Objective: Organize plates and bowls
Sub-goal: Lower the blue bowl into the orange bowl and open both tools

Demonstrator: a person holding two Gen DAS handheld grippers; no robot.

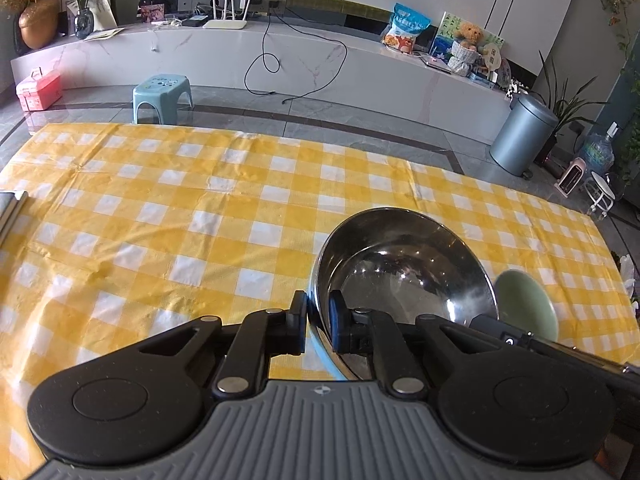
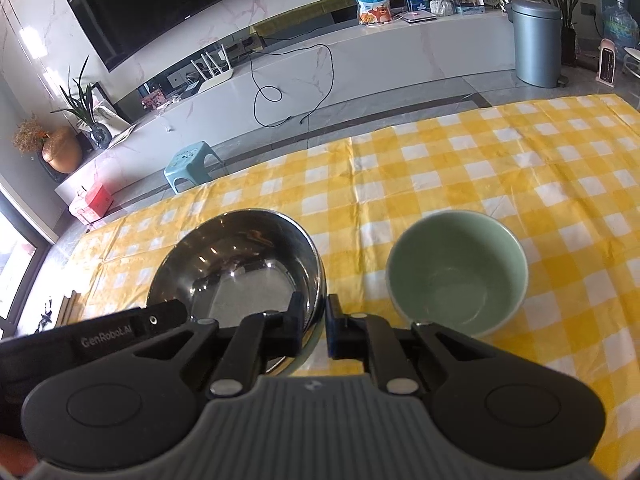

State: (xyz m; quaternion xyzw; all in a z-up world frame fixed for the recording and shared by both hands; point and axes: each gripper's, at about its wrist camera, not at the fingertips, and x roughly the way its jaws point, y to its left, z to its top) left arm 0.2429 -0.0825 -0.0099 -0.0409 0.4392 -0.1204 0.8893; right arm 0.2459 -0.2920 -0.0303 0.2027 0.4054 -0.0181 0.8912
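The left gripper (image 1: 318,312) is pinching the near rim of the shiny round stainless-steel bowl (image 1: 400,268), its jaws nearly together with one finger outside the wall and the other inside. The right gripper (image 2: 316,316) is gripping the same bowl at its right-hand rim, jaws likewise narrowed onto the thin metal edge.

The steel bowl is sitting over the yellow-and-white checked tablecloth (image 1: 180,208), mouth facing up and slightly tilted; being round, it is showing no long axis. Whether its base is touching the cloth is hard to tell. The pale green ceramic bowl (image 2: 456,272) is standing upright just to its right, apart from it.

In the left wrist view the green bowl is mostly hidden behind the steel bowl and the right gripper's body. The steel bowl's near edge is cut off by the grippers in both views.
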